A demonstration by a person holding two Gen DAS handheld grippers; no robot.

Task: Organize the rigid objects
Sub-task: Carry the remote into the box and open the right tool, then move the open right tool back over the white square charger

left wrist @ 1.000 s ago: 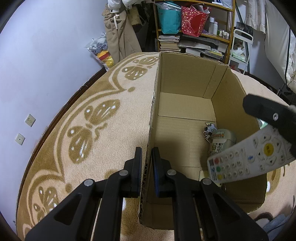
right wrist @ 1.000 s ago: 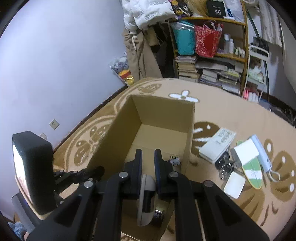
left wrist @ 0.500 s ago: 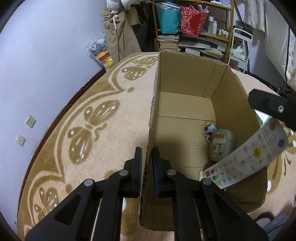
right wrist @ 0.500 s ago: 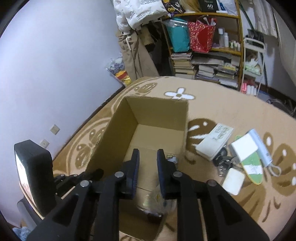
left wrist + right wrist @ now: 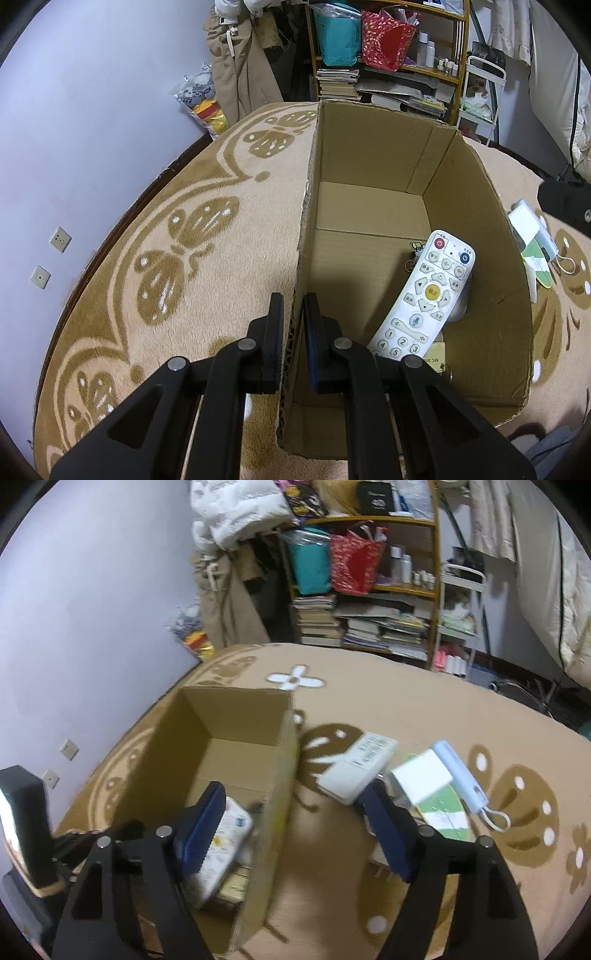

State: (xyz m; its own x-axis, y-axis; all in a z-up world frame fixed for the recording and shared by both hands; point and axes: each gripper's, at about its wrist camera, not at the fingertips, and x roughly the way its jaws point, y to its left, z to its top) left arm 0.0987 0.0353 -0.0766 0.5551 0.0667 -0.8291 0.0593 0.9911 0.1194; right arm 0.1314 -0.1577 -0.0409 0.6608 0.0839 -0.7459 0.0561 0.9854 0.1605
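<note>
Your left gripper point(image 5: 293, 325) pinches the corrugated wall of the cardboard box point(image 5: 476, 206), while your right gripper point(image 5: 295, 823) hangs spread wide and empty across the box's other wall, its view motion-blurred. The white remote point(image 5: 424, 299) lies slanted inside the box, its lower end hidden behind your left gripper and covering smaller items there.

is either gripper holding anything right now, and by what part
The left gripper is clamped on the left wall of the brown cardboard box, at its top edge. The right gripper is open and holds nothing.
</note>
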